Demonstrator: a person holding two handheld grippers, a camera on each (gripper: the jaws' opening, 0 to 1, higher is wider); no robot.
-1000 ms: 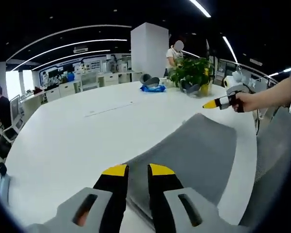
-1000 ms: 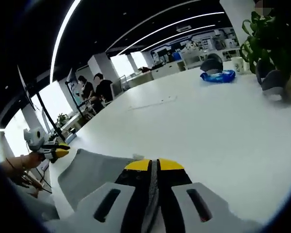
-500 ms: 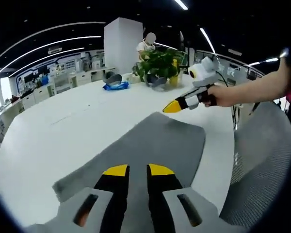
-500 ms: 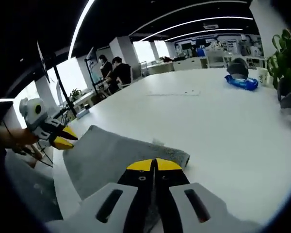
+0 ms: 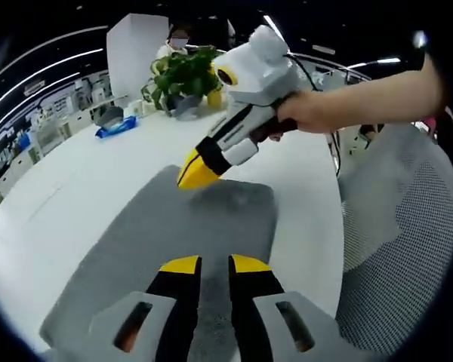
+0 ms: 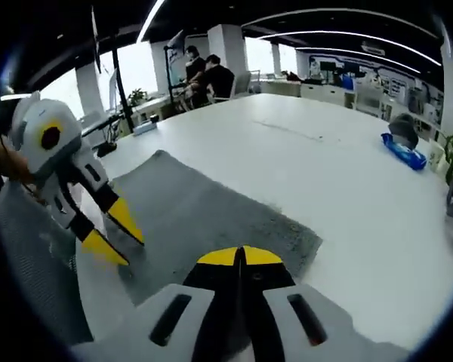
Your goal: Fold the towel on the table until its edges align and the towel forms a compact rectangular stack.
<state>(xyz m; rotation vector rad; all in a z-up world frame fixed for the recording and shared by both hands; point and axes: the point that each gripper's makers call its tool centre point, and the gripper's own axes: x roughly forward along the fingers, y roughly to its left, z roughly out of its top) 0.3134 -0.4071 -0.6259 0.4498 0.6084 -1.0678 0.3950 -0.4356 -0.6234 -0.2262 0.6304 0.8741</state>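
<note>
A grey towel (image 5: 166, 241) lies flat on the white table (image 5: 75, 188), close to the table's near edge. My left gripper (image 5: 214, 265) is low over the towel's near end, its yellow tips a little apart and grey cloth showing between them. In the right gripper view the left gripper (image 6: 112, 232) stands at the towel's (image 6: 211, 219) edge with its tips spread. My right gripper (image 6: 241, 256) has its jaws pressed together over the towel. In the left gripper view a hand (image 5: 309, 113) holds the right gripper (image 5: 190, 175), tip down at the towel's far end.
A potted plant (image 5: 183, 72) and a blue packet (image 5: 117, 127) sit far back on the table. A grey mesh chair (image 5: 392, 249) stands right against the table's edge. People (image 6: 211, 75) sit at desks beyond the table. Bare table stretches past the towel.
Both cameras swung in over the towel. The right gripper came from the air beyond the towel down to its far end, still shut. The towel lies as before.
</note>
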